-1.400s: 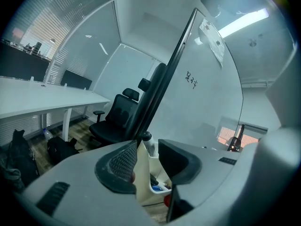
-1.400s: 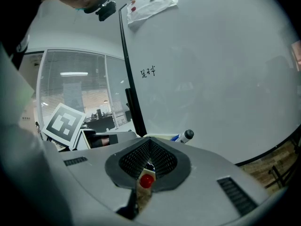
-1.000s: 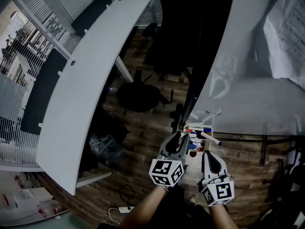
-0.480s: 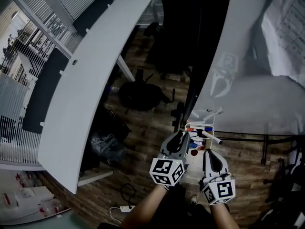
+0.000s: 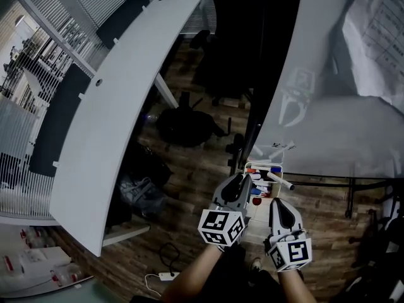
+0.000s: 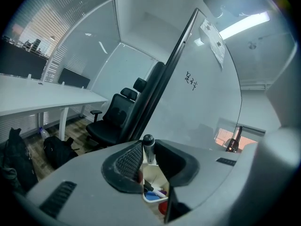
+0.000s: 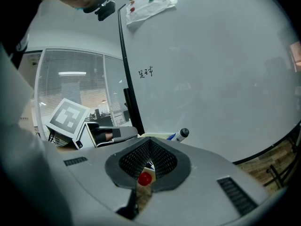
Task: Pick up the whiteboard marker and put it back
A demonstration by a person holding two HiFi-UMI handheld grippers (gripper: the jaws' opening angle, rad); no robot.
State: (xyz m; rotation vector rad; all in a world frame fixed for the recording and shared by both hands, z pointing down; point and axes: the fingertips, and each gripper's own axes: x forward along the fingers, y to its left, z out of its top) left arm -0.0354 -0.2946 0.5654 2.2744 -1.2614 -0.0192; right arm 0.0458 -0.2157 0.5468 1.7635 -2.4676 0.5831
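A white whiteboard marker with a black cap point(image 5: 279, 182) leans out of a small white box point(image 5: 252, 168) on the whiteboard's ledge. My left gripper point(image 5: 240, 180) sits just left of the box. Its jaws have just been closing and stand partly open with nothing gripped. In the left gripper view the marker point(image 6: 149, 147) shows beyond the gap of the left gripper point(image 6: 146, 150), above the box point(image 6: 157, 179). My right gripper point(image 5: 278, 202) is near the marker's cap, and its pads meet. In the right gripper view the marker point(image 7: 181, 134) pokes up past the right gripper point(image 7: 149, 143).
The whiteboard point(image 5: 328, 106) fills the right side. A long white desk point(image 5: 113, 118) runs along the left. A black office chair point(image 5: 233, 36) and dark bags point(image 5: 183, 126) stand on the wooden floor between them. A power strip point(image 5: 165, 276) lies near my feet.
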